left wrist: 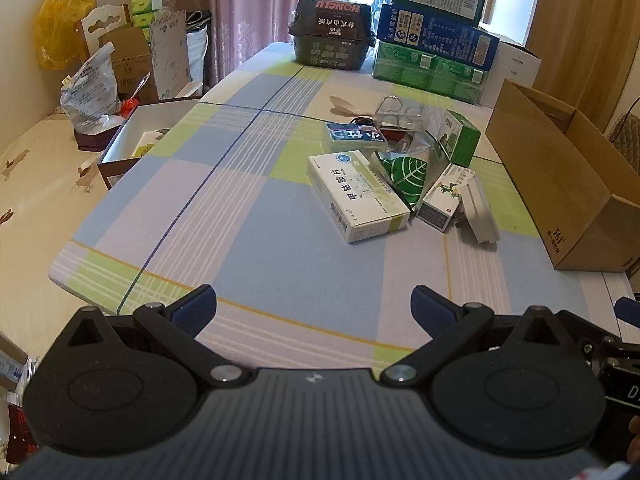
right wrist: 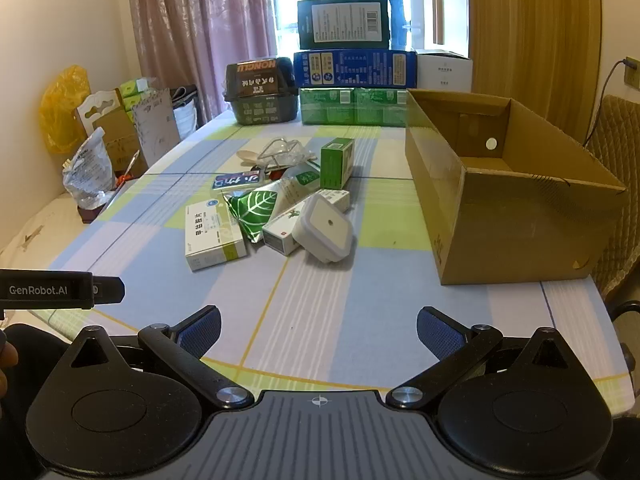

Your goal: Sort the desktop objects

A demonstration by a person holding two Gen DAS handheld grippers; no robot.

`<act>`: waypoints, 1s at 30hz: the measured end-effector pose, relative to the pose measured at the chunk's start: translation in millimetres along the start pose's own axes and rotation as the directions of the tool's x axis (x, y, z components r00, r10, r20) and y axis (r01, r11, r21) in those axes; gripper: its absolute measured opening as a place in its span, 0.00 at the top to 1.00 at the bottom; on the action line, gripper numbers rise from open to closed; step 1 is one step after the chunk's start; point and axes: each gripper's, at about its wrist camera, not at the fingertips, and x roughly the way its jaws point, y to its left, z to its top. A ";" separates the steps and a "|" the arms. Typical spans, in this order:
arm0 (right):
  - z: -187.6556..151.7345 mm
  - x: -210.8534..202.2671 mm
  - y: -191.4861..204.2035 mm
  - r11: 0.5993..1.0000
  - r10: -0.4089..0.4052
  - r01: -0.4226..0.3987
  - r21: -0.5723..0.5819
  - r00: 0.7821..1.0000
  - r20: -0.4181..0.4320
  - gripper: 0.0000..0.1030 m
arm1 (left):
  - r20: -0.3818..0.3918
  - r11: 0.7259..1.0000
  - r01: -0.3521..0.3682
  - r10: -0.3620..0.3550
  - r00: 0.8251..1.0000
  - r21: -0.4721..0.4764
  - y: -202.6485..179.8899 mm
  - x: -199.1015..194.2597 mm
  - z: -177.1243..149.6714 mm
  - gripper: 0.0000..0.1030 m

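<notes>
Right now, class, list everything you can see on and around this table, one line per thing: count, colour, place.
Cardboard box: 1, brown, open, table's right side.
White medicine box: 1, white and green, near left of the pile.
Leaf pouch: 1, green and white, pile centre.
White plug-in device: 1, white, near right of the pile, leaning on a small carton.
Green carton: 1, upright, behind the pile.
Blue packet: 1, pile's far left.
Stacked boxes: dark green, blue, green, far edge.
Black tub: 1, far edge.
Yellow bag: 1, left wall.
Left gripper: open.
Right gripper: open.
</notes>
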 end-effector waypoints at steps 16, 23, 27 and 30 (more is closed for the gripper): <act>-1.7 4.8 -2.4 1.000 0.009 -0.008 0.022 0.999 -0.036 0.02 | -0.009 1.000 -0.004 0.004 1.000 -0.010 1.1 2.2 0.4 0.01; -3.4 8.3 -5.0 0.999 0.015 -0.013 0.039 0.998 -0.057 0.02 | -0.012 1.000 -0.003 0.003 1.000 -0.007 0.7 3.0 0.1 0.01; -4.0 10.2 -7.6 0.998 0.015 -0.012 0.054 0.998 -0.068 0.02 | -0.017 1.000 0.000 0.000 1.000 -0.002 -1.0 3.7 -0.3 0.01; -4.3 11.2 -8.9 0.998 0.017 -0.012 0.061 0.997 -0.074 0.02 | -0.020 1.000 0.000 -0.001 1.000 -0.002 -1.5 3.7 0.0 0.01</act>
